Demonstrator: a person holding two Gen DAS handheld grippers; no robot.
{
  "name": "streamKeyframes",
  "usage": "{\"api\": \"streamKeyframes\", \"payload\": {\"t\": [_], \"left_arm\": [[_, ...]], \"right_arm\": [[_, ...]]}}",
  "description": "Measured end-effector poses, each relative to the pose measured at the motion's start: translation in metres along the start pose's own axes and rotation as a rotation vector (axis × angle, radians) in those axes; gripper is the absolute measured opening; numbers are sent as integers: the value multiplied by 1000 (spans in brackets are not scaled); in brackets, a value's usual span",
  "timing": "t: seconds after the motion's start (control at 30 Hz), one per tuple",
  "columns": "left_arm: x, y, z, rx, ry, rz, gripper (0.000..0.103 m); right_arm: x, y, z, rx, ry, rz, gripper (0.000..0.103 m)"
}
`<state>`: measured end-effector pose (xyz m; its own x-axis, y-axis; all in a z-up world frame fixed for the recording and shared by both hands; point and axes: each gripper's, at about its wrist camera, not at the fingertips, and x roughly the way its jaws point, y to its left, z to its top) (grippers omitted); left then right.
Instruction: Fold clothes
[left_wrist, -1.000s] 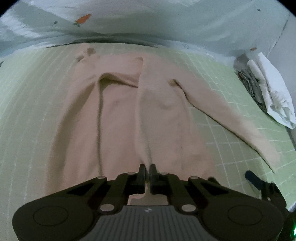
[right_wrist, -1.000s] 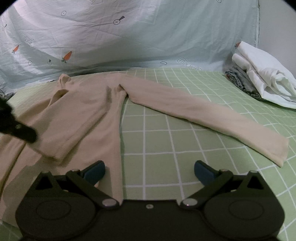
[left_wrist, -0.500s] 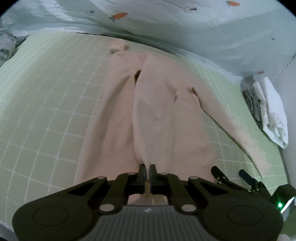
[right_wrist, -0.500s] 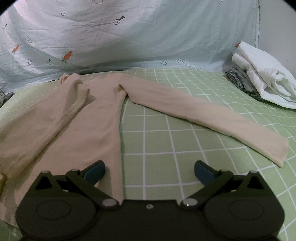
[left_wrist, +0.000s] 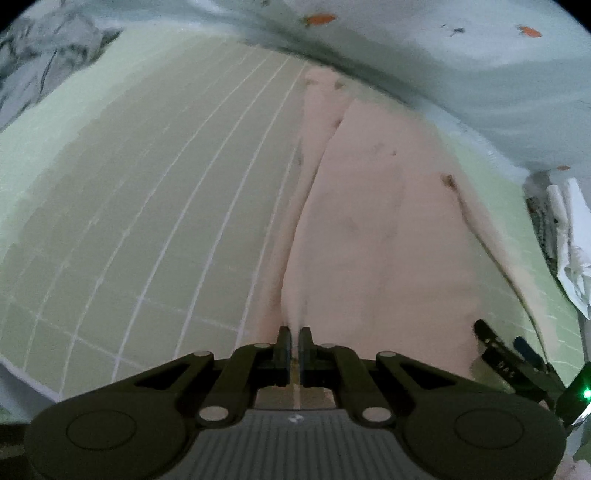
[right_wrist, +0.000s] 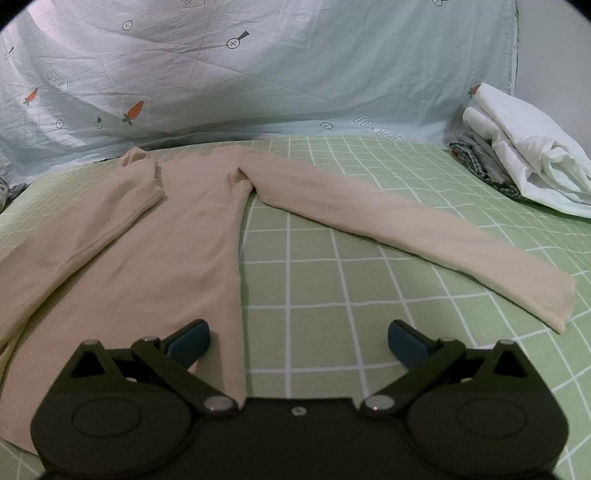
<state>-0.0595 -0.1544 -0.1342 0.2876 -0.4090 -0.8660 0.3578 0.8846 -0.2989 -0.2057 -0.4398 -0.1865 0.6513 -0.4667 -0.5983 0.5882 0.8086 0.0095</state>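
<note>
A beige long-sleeved top (right_wrist: 177, 236) lies flat on a green checked sheet (right_wrist: 332, 295). Its right sleeve (right_wrist: 406, 221) stretches out to the right. Its left sleeve is folded over the body (right_wrist: 92, 229). My left gripper (left_wrist: 294, 338) is shut on the end of that folded sleeve (left_wrist: 369, 229), held just above the top's lower part. My right gripper (right_wrist: 297, 341) is open and empty, low over the top's right hem edge. It also shows at the right edge of the left wrist view (left_wrist: 517, 358).
A pile of white and checked clothes (right_wrist: 524, 158) sits at the right edge of the bed. A pale blue sheet with carrot prints (right_wrist: 258, 66) hangs behind. A grey crumpled cloth (left_wrist: 40, 66) lies at the far left.
My left gripper has carried the left sleeve rightward across the top's body, and the sleeve now lies folded over it. My right gripper has stayed still.
</note>
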Motion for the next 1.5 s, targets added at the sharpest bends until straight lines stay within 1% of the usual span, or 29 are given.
{"api": "streamKeyframes", "payload": {"t": [0.1, 0.23, 0.33, 0.37, 0.4, 0.43, 0.47, 0.5, 0.57, 0.63, 0.67, 0.7, 0.87, 0.97, 1.0, 1.07, 1.17, 1.23, 1.3, 1.33, 1.4, 1.43, 1.5], "left_arm": [[13, 1, -2, -13, 49, 21, 9], [18, -1, -1, 2, 60, 29, 9], [20, -4, 1, 18, 68, 32, 14], [21, -4, 1, 26, 74, 18, 24], [21, -5, 2, 35, 80, 0, 43], [21, -8, 3, 53, 84, -19, 54], [21, -11, 5, 73, 88, -38, 73], [20, -17, 7, 107, 81, -20, 80], [17, -31, 11, 183, 58, 39, 80], [13, -38, 19, 211, 23, 46, 82], [11, -42, 23, 222, 4, 46, 87], [9, -45, 28, 233, -14, 47, 90], [21, -59, 49, 257, -31, 75, 90], [29, -66, 63, 243, -31, 49, 90], [31, -68, 68, 238, -31, 40, 91], [37, -72, 79, 239, -35, 46, 92], [51, -76, 97, 243, -35, 73, 92], [64, -75, 111, 231, -24, 93, 92], [78, -73, 124, 214, -10, 111, 92], [84, -72, 131, 203, -1, 119, 92], [99, -71, 143, 195, 15, 143, 92], [106, -71, 149, 198, 21, 155, 92], [117, -73, 155, 218, 33, 179, 92]], "right_arm": [[0, 0, 0, 0, 0, 0, 103], [0, 0, 0, 0, 0, 0, 103], [0, 0, 0, 0, 0, -1, 103], [0, 0, 0, 0, 0, -1, 103], [0, 0, 0, 0, 0, -1, 103], [0, 1, 0, 1, 0, -1, 103], [0, 1, 0, 1, 0, -1, 103], [0, 1, 0, 1, 0, -1, 103], [0, 1, 0, 2, 1, -1, 103], [0, 1, 0, 4, 1, -1, 103], [0, 1, 0, 4, 2, 0, 103], [0, 1, 0, 5, 2, 0, 103], [-1, -1, 2, 13, 14, 13, 103], [1, -7, 9, 7, 49, 51, 103], [2, -11, 12, 18, 59, 50, 103], [5, -21, 18, 50, 76, 39, 103], [11, -42, 27, 106, 68, -70, 103], [15, -59, 34, 143, 44, -168, 103], [23, -81, 39, 223, 56, -261, 103], [27, -93, 41, 284, 77, -295, 103], [31, -110, 43, 379, 83, -333, 103], [32, -113, 45, 400, 90, -341, 103], [34, -113, 49, 399, 123, -350, 103]]}}
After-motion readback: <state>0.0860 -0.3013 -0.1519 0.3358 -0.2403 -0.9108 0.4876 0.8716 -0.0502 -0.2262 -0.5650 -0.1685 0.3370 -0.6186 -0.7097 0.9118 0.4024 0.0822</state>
